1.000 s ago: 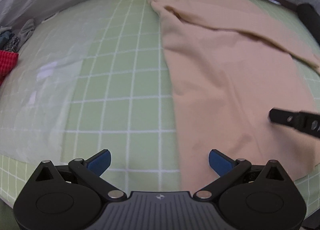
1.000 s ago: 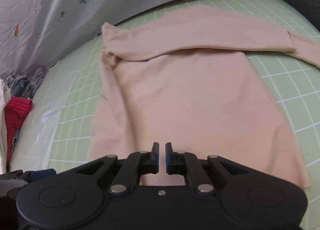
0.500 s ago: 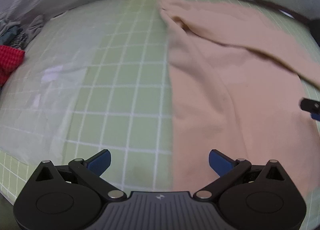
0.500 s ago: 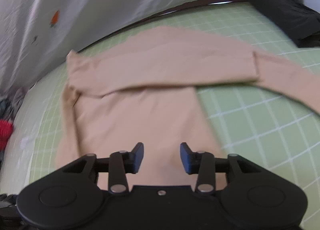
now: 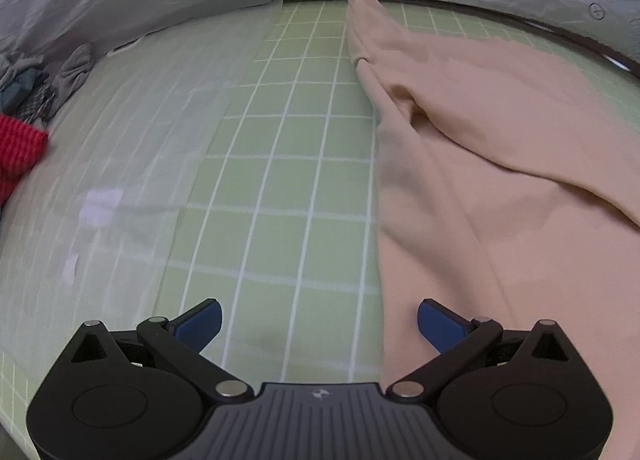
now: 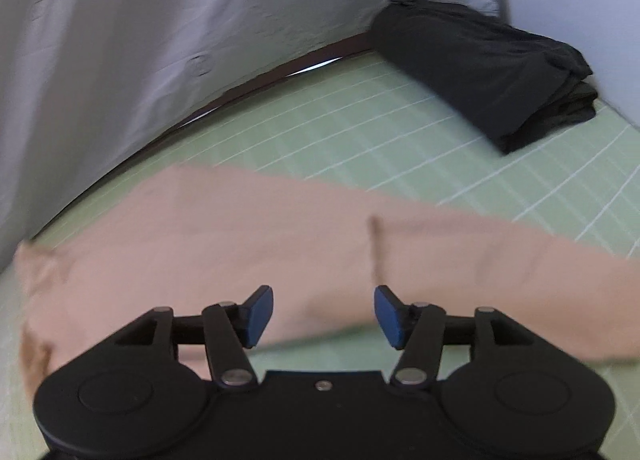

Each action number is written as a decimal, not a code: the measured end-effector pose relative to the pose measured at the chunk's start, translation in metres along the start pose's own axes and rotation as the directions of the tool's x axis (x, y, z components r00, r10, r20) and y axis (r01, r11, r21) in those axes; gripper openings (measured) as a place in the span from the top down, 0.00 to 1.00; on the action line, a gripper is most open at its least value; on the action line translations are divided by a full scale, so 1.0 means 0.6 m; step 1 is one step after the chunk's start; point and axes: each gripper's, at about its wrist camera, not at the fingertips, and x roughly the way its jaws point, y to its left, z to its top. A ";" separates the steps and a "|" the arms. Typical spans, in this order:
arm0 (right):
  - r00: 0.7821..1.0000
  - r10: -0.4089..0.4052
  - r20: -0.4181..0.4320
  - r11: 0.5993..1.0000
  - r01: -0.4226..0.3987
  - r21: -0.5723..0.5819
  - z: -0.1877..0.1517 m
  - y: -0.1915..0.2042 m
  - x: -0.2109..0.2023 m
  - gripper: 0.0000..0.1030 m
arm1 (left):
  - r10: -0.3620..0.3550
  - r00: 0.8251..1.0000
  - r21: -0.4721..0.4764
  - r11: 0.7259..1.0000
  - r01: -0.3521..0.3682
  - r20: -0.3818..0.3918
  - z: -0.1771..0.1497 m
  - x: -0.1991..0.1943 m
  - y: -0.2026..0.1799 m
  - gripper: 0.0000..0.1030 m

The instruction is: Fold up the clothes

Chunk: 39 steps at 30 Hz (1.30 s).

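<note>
On the green grid mat (image 5: 280, 164), a peach long-sleeved top (image 5: 500, 188) lies spread flat, filling the right half of the left wrist view, one sleeve folded across its body. The left gripper (image 5: 319, 325) hangs wide and empty above the top's left edge, its right finger over the cloth and its left finger over bare mat. The right gripper (image 6: 323, 315), also wide and empty, hovers just above the sleeve (image 6: 460, 256). A folded black garment (image 6: 488, 68) sits far right. No writing is readable.
</note>
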 end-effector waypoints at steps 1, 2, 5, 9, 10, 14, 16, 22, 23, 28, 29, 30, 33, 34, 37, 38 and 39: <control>1.000 -0.004 -0.008 1.000 0.004 0.006 0.007 -0.007 0.013 0.42 | 0.002 1.000 0.003 1.000 -0.002 -0.007 0.006 0.008 -0.001 0.00; 1.000 -0.007 -0.019 1.000 0.007 0.008 0.013 -0.013 0.026 0.42 | 0.005 1.000 0.005 1.000 -0.005 -0.015 0.013 0.015 -0.002 0.00; 1.000 -0.001 -0.029 1.000 0.001 -0.018 0.020 -0.013 0.049 0.41 | 0.001 1.000 0.019 1.000 0.000 -0.021 0.023 0.023 -0.008 0.00; 0.999 0.022 -0.029 0.989 -0.026 -0.147 0.018 0.008 0.056 0.64 | -0.001 1.000 0.031 1.000 0.001 -0.003 0.022 0.025 -0.009 0.00; 0.999 0.020 -0.026 0.982 -0.024 -0.189 0.017 0.015 0.056 0.71 | -0.003 1.000 0.018 1.000 0.003 -0.005 0.021 0.025 -0.007 0.00; 0.999 0.045 0.007 0.965 -0.042 -0.260 0.032 0.020 0.040 0.98 | -0.001 1.000 0.001 1.000 0.001 -0.013 0.021 0.027 -0.007 0.00; 0.995 0.073 0.069 0.966 -0.053 -0.253 0.051 0.013 0.011 0.98 | 0.007 1.000 0.010 1.000 -0.007 -0.009 0.021 0.026 -0.011 0.00; 0.947 0.019 0.319 0.993 0.020 -0.118 0.122 -0.031 -0.073 0.98 | 0.009 1.000 0.010 1.000 -0.009 -0.002 0.020 0.026 -0.011 0.00; 0.949 -0.008 0.317 0.994 0.043 -0.101 0.128 -0.042 -0.066 0.98 | 0.006 1.000 0.004 1.000 -0.006 -0.002 0.020 0.026 -0.010 0.00; 0.972 -0.042 0.231 0.997 0.058 -0.060 0.130 -0.068 -0.025 0.98 | -0.031 0.999 -0.027 0.999 0.030 -0.029 0.032 0.021 0.005 0.00; 0.972 -0.043 0.230 0.996 0.059 -0.065 0.129 -0.065 -0.025 0.98 | -0.050 0.998 -0.046 0.998 0.049 -0.024 0.036 0.017 0.014 0.00; 0.973 -0.043 0.228 0.996 0.060 -0.069 0.129 -0.064 -0.024 0.98 | -0.069 0.997 -0.065 0.996 0.067 -0.019 0.041 0.012 0.022 0.00; 0.975 -0.044 0.217 0.995 0.062 -0.076 0.129 -0.062 -0.021 0.98 | -0.157 0.987 -0.130 0.979 0.160 0.030 0.069 -0.001 0.054 0.00; 0.976 -0.048 0.210 0.995 0.064 -0.071 0.129 -0.063 -0.021 0.97 | -0.176 0.983 -0.144 0.973 0.182 0.048 0.079 -0.004 0.062 0.00; 0.980 -0.058 0.191 0.996 0.070 -0.054 0.127 -0.070 -0.015 0.97 | -0.241 0.967 -0.162 0.954 0.252 0.084 0.124 0.010 0.064 0.01; 0.981 -0.059 0.182 0.997 0.068 -0.044 0.126 -0.072 -0.011 0.97 | -0.262 0.960 -0.168 0.947 0.275 0.096 0.139 0.015 0.065 0.02; 0.983 -0.060 0.173 0.997 0.066 -0.033 0.126 -0.074 -0.007 0.97 | -0.283 0.953 -0.173 0.939 0.299 0.108 0.154 0.020 0.066 0.02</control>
